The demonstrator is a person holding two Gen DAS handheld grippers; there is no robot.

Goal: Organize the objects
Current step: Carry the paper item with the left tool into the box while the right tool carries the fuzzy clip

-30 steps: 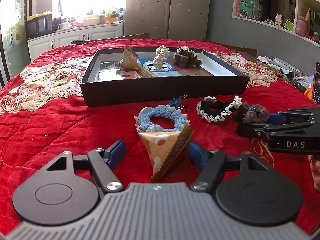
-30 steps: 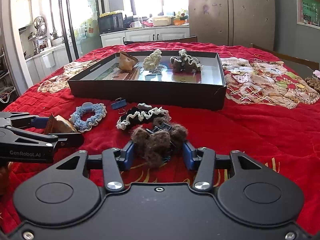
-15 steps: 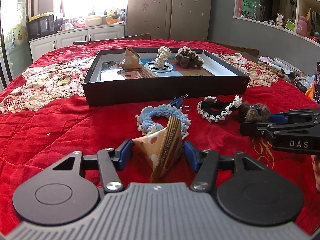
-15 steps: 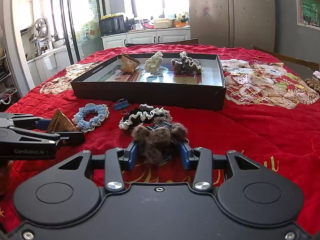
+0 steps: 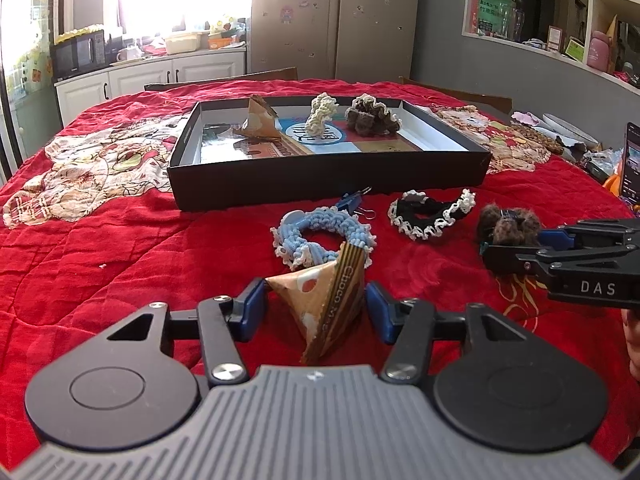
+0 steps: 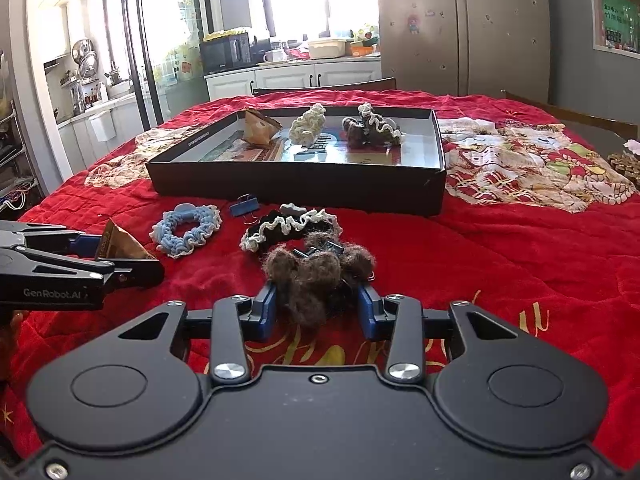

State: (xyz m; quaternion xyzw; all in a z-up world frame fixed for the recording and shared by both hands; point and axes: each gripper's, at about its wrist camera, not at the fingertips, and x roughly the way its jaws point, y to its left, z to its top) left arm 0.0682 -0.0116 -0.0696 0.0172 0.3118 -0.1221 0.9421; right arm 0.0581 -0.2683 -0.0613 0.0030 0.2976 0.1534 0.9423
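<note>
A tan triangular snack packet (image 5: 320,300) stands between the blue pads of my left gripper (image 5: 316,304). Its jaws are closing and both pads press the packet's sides. A brown fuzzy hair tie (image 6: 312,276) fills my right gripper (image 6: 318,310), whose jaws are also closing with the pads pressed into the fluff. Each gripper shows in the other's view: the left gripper (image 6: 124,258) and the right gripper (image 5: 516,246). Ahead lie a blue scrunchie (image 5: 348,228), a black-and-white scrunchie (image 5: 432,216) and a blue binder clip (image 5: 350,202). The black tray (image 5: 328,180) holds another packet (image 5: 258,122) and two scrunchies.
A red quilted cloth (image 5: 120,260) covers the table. A phone (image 5: 632,160) stands at the right edge beside plates and clutter. Chair backs line the far side. Part of a hand (image 5: 632,340) shows at the right.
Both pairs of jaws have narrowed. The left pads came in onto the packet, which tipped up and got squeezed narrower. The right pads pressed into the brown fuzzy hair tie.
</note>
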